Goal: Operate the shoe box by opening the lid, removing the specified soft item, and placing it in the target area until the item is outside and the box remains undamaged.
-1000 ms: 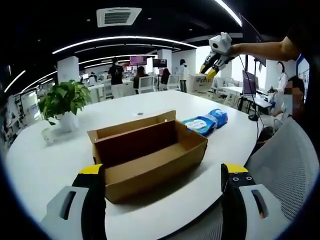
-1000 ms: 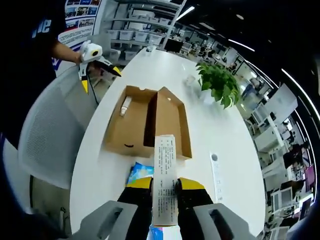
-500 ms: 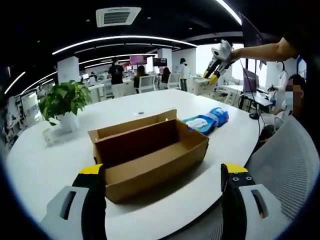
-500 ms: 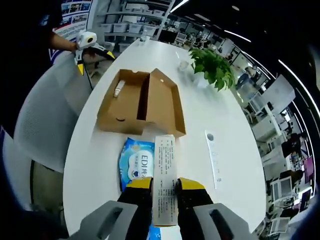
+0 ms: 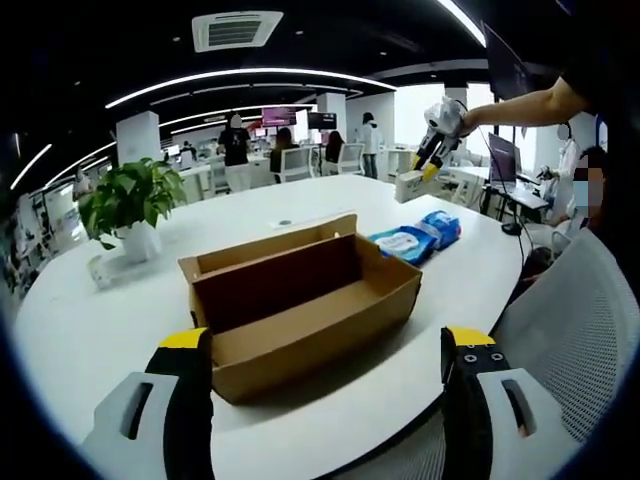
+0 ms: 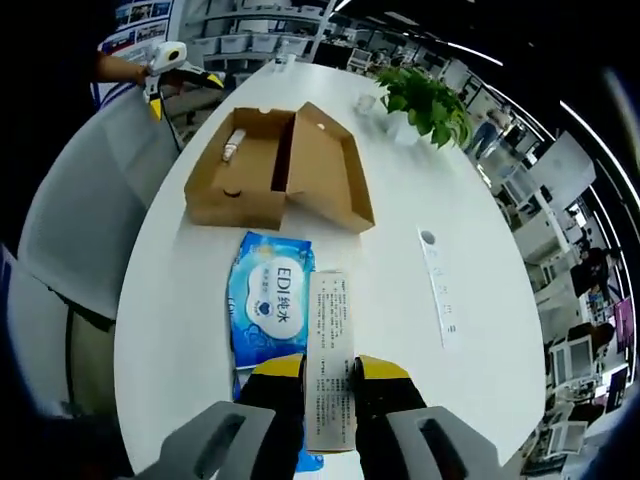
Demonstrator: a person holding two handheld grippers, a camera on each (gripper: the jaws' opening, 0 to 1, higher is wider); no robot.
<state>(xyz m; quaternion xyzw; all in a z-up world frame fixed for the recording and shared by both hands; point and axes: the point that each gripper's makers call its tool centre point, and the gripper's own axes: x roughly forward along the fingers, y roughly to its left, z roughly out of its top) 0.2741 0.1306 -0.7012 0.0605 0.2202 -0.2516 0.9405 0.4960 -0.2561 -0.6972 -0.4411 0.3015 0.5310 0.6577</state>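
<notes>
Cardboard, brown and matte, the open shoe box (image 6: 270,175) lies in the upper left of the right gripper view on the white oval table (image 6: 400,260), its long axis slanting toward the top of the frame, lid folded out flat beside the tray. We see our right gripper (image 6: 330,385) at bottom centre clamped on a slim printed carton (image 6: 330,355) standing lengthwise up the frame, just beside a glossy blue wipes pack (image 6: 268,305) lying flat. Our left gripper (image 5: 325,365) holds nothing, its jaws spread wide before the box.
</notes>
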